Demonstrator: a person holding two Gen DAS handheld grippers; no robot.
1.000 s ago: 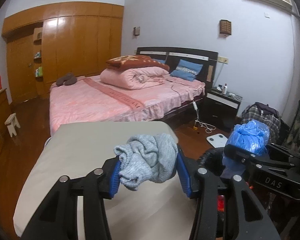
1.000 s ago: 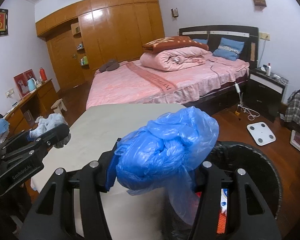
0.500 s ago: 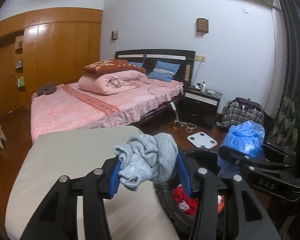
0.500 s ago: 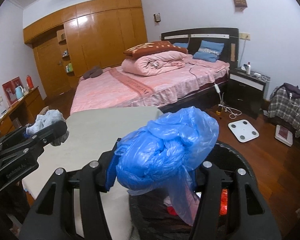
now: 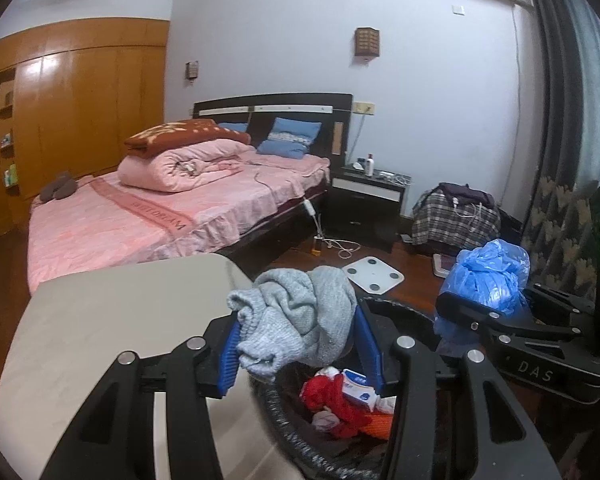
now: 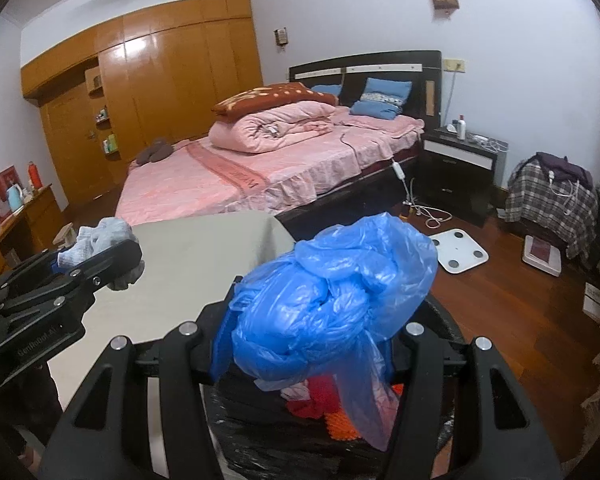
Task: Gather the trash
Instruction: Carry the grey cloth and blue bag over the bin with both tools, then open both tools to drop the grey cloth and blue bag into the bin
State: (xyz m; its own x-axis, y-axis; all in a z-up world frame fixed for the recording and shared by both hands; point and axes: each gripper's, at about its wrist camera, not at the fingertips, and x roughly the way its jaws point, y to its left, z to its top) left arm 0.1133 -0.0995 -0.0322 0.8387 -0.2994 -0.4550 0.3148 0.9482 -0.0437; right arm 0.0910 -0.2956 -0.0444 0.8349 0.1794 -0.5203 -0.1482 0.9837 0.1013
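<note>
My left gripper (image 5: 296, 344) is shut on a crumpled grey knit cloth (image 5: 296, 324) and holds it over the near rim of a black trash bin (image 5: 300, 436). Red and white scraps (image 5: 340, 396) lie inside the bin. My right gripper (image 6: 308, 344) is shut on a bunched blue plastic bag (image 6: 328, 304) above the same bin (image 6: 260, 440). Each gripper shows in the other's view: the right one with the bag (image 5: 484, 280), the left one with the cloth (image 6: 100, 240).
A beige table (image 5: 112, 320) lies left of the bin. A pink bed (image 5: 160, 212) stands behind it. A white scale (image 5: 374, 274), cables, a nightstand (image 5: 366, 200) and a plaid bag (image 5: 456, 216) are on the wooden floor at right.
Both grippers have moved right, from over the table to above the bin. The bin's contents have come into view. Both grips are unchanged.
</note>
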